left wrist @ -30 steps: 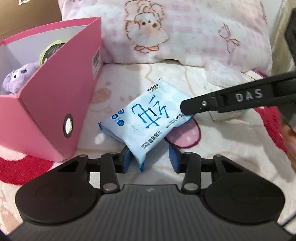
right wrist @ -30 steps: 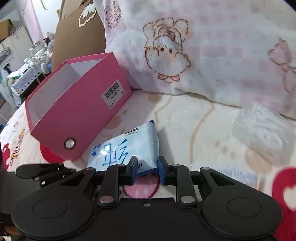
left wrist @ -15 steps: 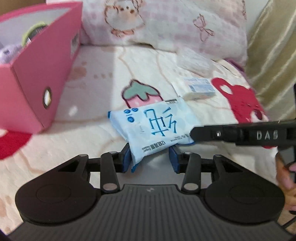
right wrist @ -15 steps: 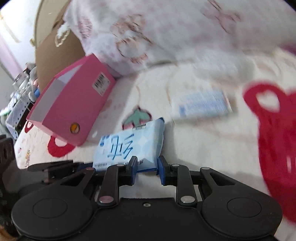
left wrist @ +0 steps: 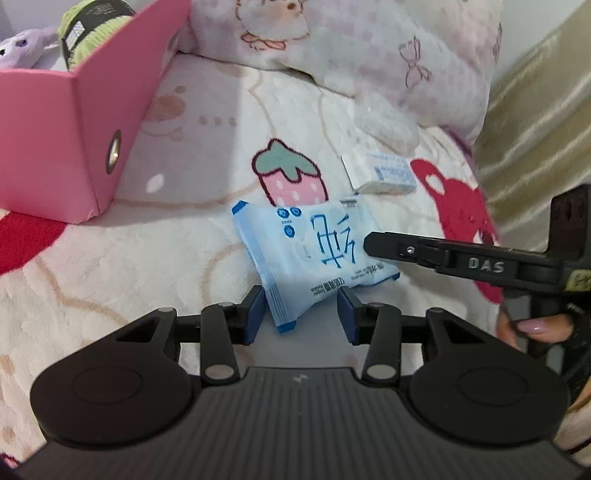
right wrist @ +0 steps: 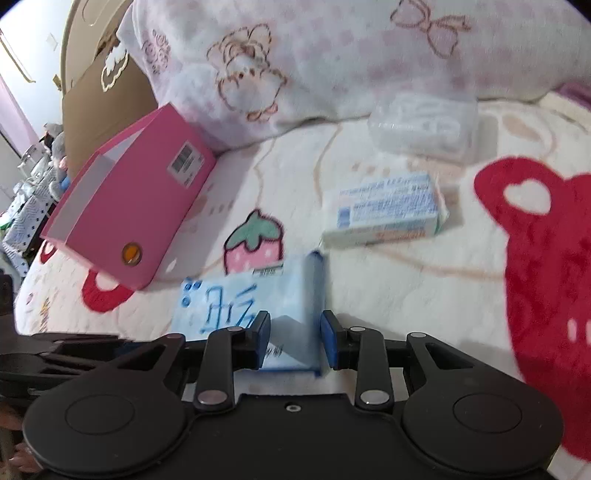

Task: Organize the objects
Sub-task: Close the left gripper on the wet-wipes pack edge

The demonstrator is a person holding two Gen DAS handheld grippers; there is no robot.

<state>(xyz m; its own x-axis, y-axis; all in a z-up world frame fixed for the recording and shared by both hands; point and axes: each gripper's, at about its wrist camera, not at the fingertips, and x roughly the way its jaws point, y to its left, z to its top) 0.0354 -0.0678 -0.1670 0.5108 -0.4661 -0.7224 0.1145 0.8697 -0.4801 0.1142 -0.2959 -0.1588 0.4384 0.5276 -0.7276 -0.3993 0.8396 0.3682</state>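
Showing a partly finished tidy-up, the two views caught a blue wipes packet point(left wrist: 314, 254) held between both tools above the patterned blanket point(left wrist: 147, 258). The right claw point(right wrist: 294, 338) pinched one end of the packet between its blue pads. The left claw point(left wrist: 301, 314) stood spread, with the packet's corner lying between its jaws but, as far as could be seen, not clamped. A pink box point(left wrist: 66, 129) sat well apart to the left, and it already held a purple plush toy point(left wrist: 22, 50) and a green-and-black item point(left wrist: 92, 26), so some sorting appeared done. Left on the blanket were a white-and-blue pack point(right wrist: 388, 210) and a clear plastic packet point(right wrist: 421, 125) near the pillow point(right wrist: 332, 55). By this judgement the packet and these two items remained to be boxed.
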